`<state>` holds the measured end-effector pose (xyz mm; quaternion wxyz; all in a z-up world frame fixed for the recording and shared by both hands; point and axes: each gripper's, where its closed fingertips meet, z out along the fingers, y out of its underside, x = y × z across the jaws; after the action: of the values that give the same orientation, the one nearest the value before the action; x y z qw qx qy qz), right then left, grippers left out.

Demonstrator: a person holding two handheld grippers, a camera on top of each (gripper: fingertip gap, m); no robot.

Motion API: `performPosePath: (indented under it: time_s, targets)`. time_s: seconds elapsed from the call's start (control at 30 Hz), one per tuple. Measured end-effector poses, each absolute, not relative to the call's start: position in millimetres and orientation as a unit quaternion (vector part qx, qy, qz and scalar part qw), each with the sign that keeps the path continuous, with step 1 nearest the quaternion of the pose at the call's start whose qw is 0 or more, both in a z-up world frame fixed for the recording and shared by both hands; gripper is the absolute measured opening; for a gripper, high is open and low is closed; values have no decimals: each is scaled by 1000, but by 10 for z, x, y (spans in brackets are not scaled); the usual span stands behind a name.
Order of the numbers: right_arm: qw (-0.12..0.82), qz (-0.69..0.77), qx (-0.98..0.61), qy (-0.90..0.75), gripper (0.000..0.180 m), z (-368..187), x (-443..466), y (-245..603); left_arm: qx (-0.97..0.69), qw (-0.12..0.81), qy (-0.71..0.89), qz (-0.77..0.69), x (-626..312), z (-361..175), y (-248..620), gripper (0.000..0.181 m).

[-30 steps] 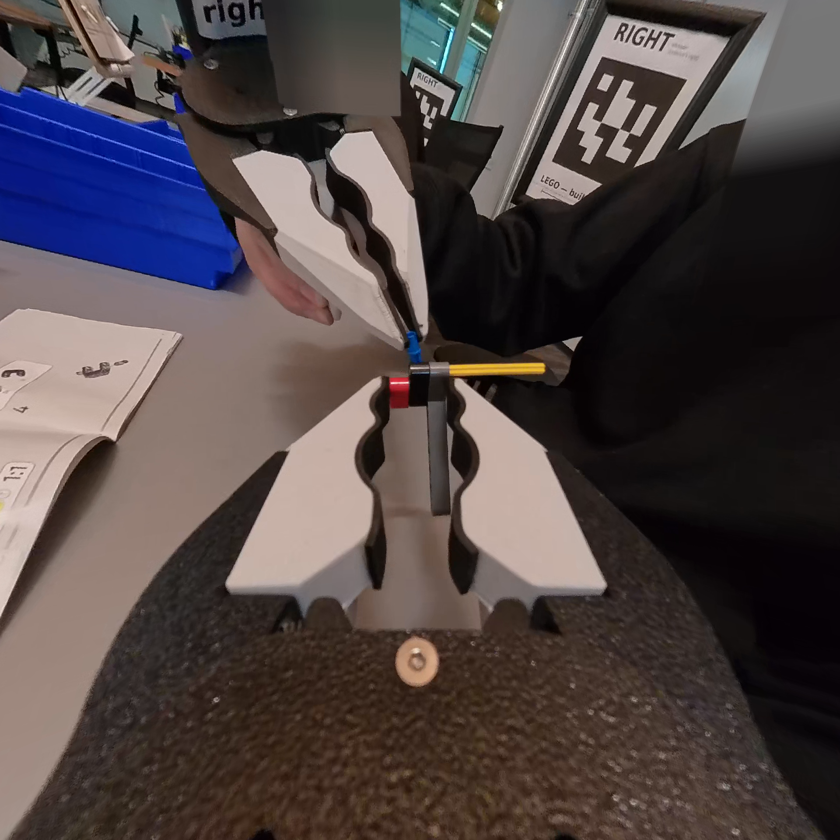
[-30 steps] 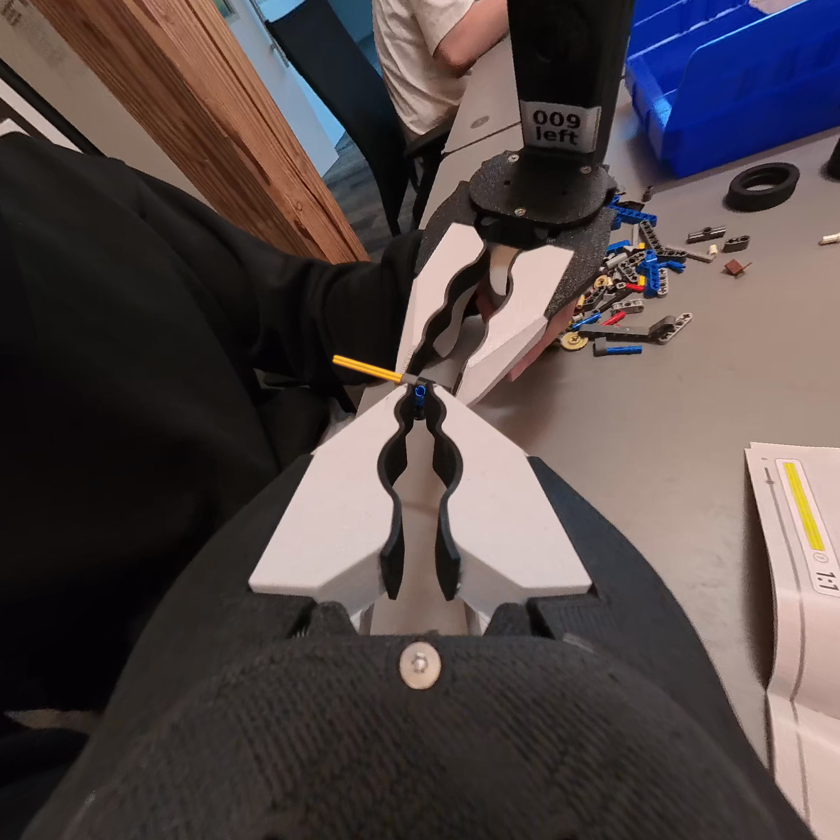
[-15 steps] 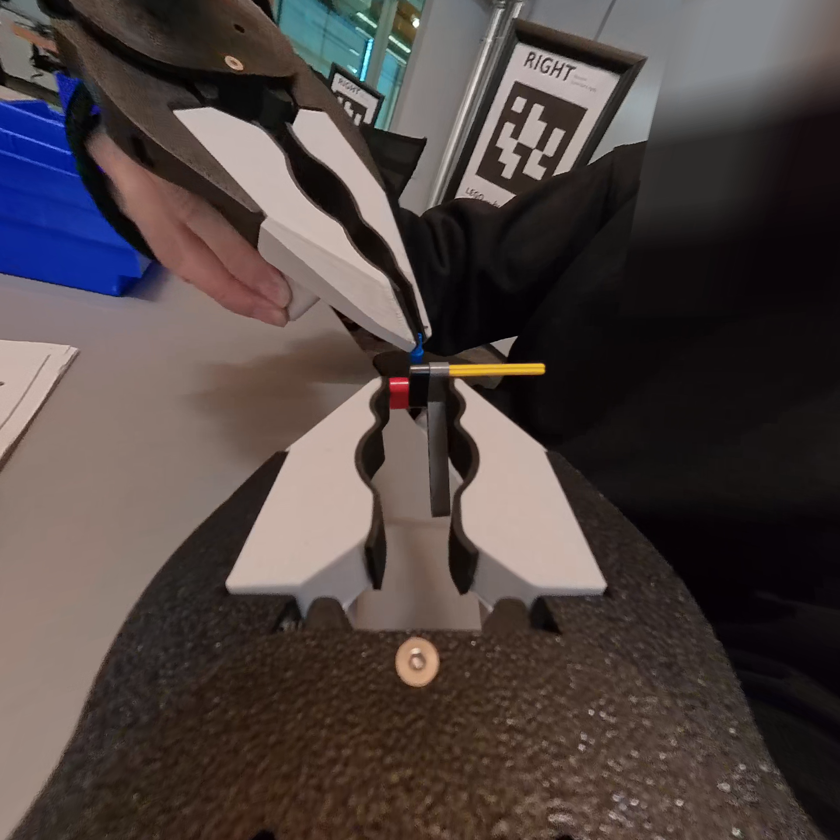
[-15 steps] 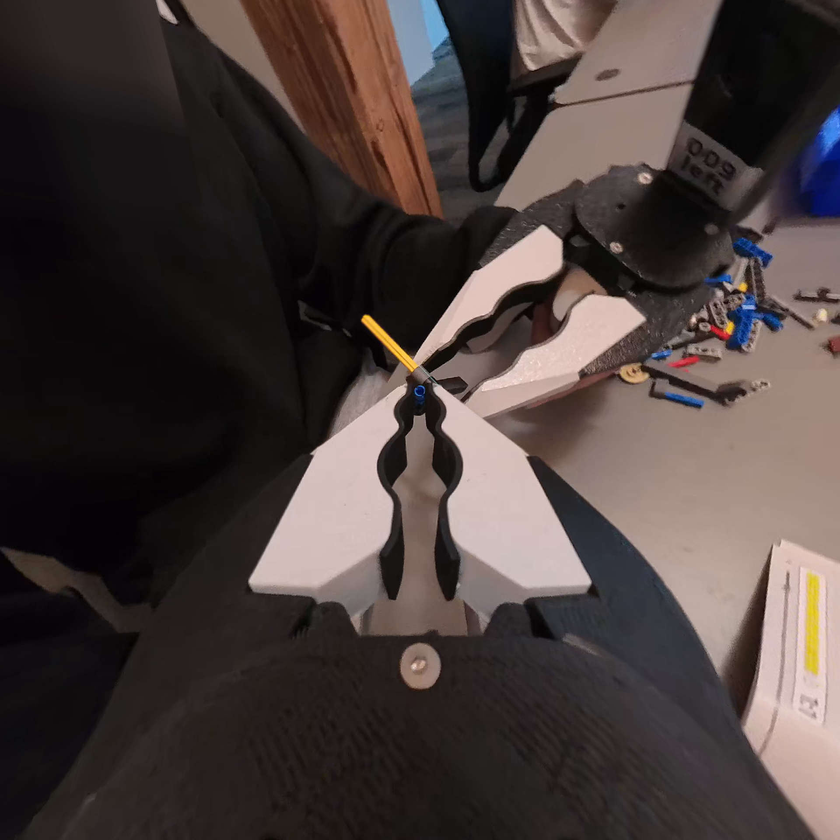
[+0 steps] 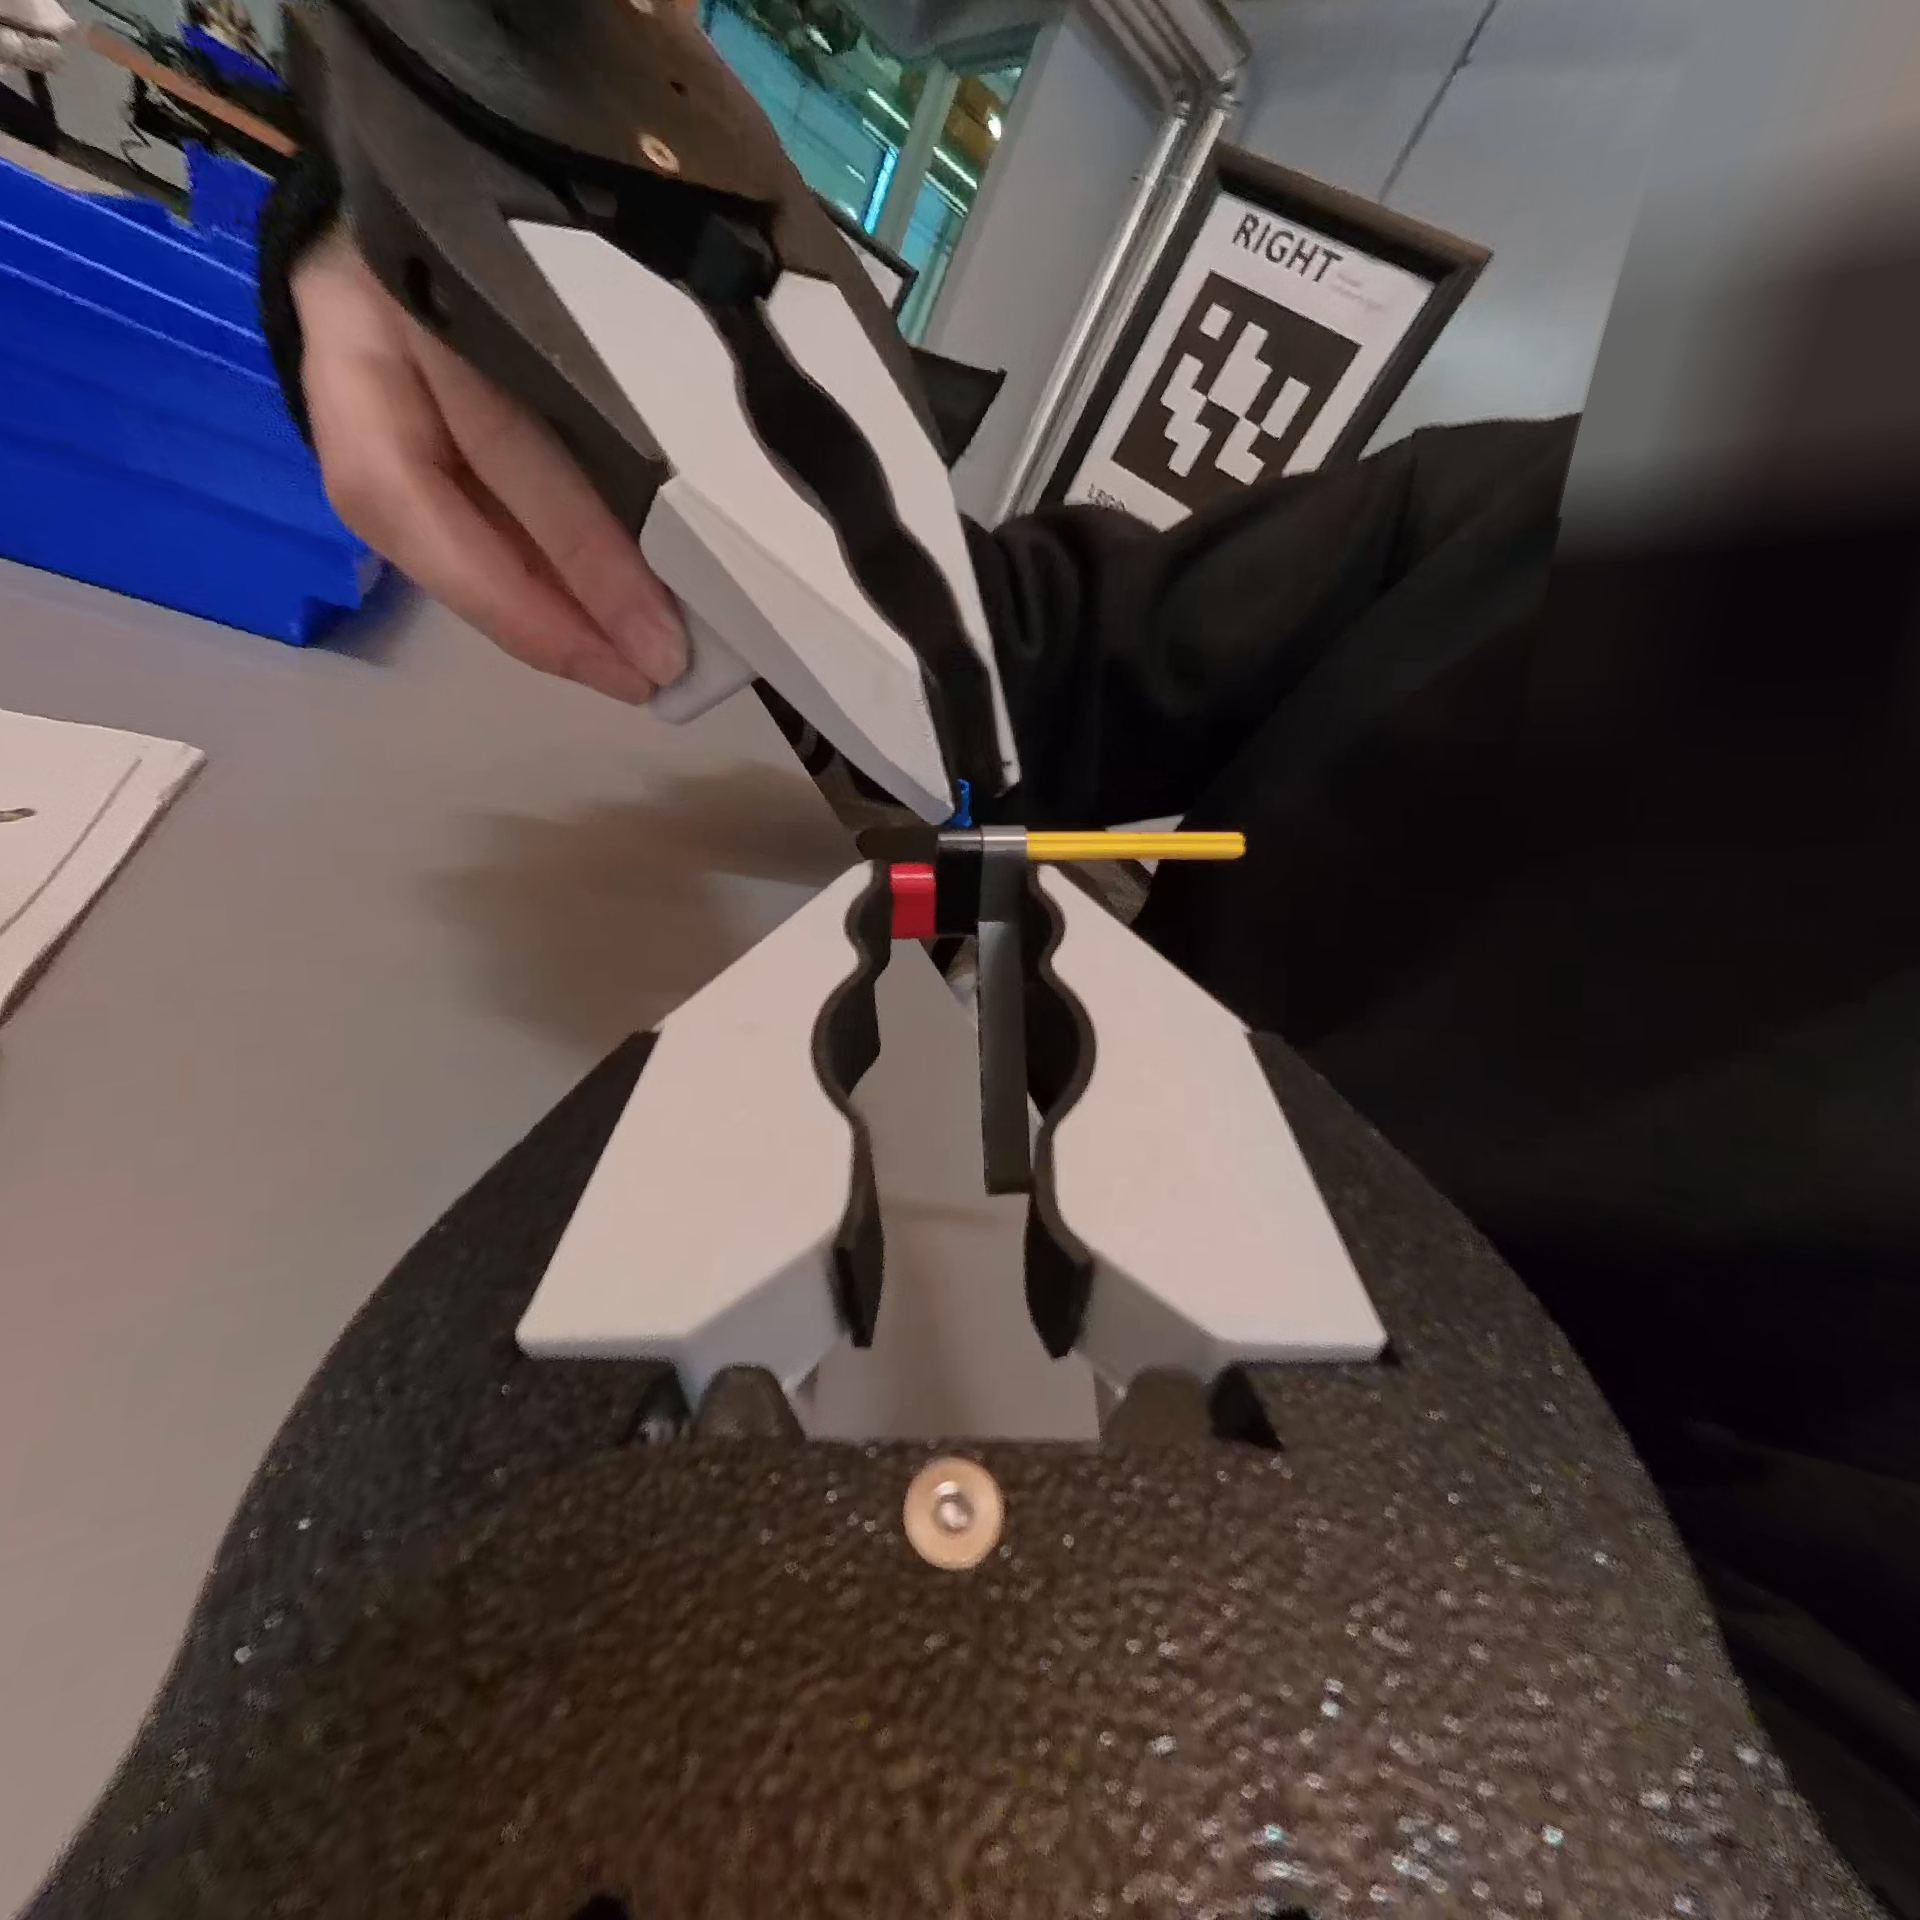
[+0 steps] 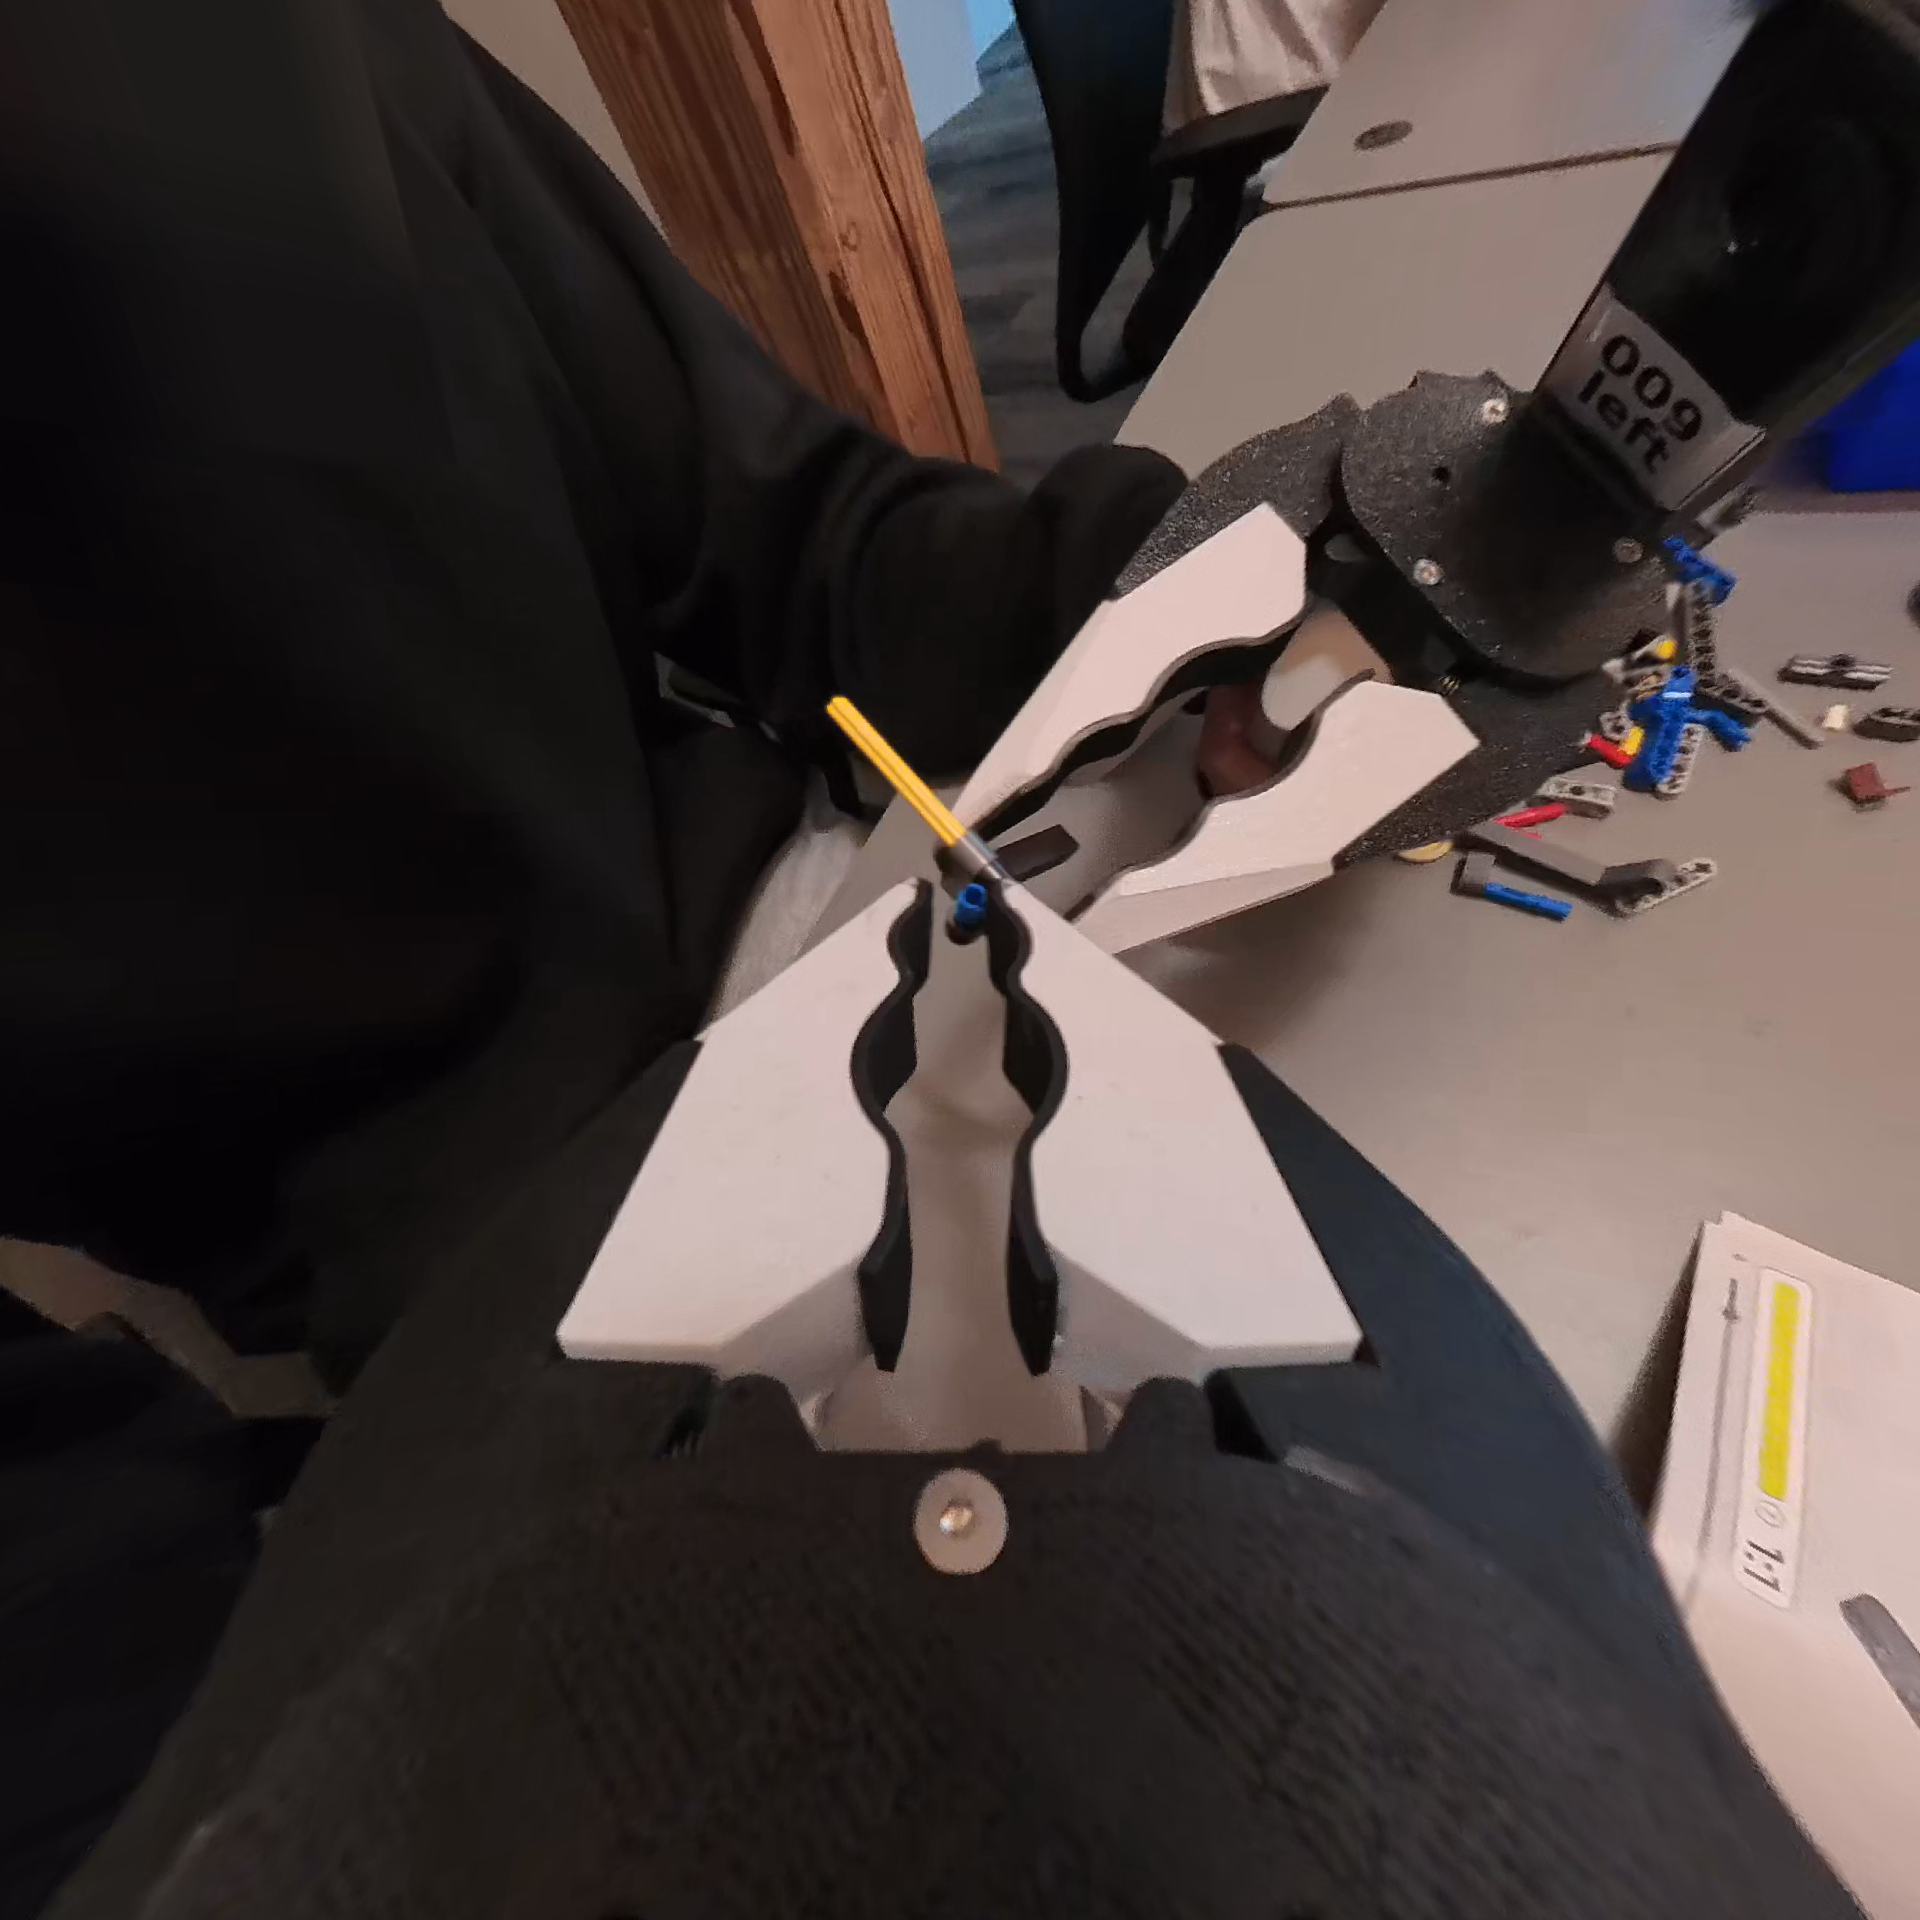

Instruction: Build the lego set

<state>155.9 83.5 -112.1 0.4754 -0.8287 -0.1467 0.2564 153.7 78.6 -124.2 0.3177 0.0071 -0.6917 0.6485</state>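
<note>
My left gripper (image 5: 951, 894) is shut on a small Lego assembly (image 5: 956, 894): a red piece, a black piece and a grey beam. A yellow axle (image 5: 1132, 845) sticks out of it to the right. My right gripper (image 6: 961, 899) is shut on a small blue pin (image 6: 968, 909). In the left wrist view the right gripper (image 5: 971, 805) comes down from the upper left, and the blue pin (image 5: 964, 800) sits right on top of the assembly. In the right wrist view the left gripper (image 6: 997, 868) reaches in from the right, with the yellow axle (image 6: 899, 774) pointing up-left.
Several loose Lego parts (image 6: 1662, 727) lie on the grey table (image 6: 1403, 1039) behind the left gripper. An instruction booklet (image 6: 1818, 1507) lies at the right, and also shows in the left wrist view (image 5: 73, 810). Blue bins (image 5: 125, 416) stand at the back. The person's black sleeve (image 6: 416, 623) is close by. Less than 4 cm separates the two grippers' tips.
The right gripper has tilted steeper and come closer over the left gripper's assembly, with the blue pin kept at the assembly's top. The left gripper's grip is unchanged.
</note>
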Motion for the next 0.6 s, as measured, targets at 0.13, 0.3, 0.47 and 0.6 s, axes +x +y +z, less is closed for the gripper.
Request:
performPosePath:
  time_s: [0.13,0.3,0.47,0.6]
  targets:
    - [498,179,-836,-144,28,-1079,1655,836,41,296,-676,674,1705,-1179,825,23]
    - [518,-141,-826,-172,44,-1027,1969,863,89,288,-644,703,1902,-1085,882,23]
    - [470,-370,-763,-245,50,-1028,2019,911,87,302,-645,697,1868,-1099,850,23]
    - [454,-371,-766,-264,38,-1096,1969,969,80,308,-649,691,1831,-1114,823,23]
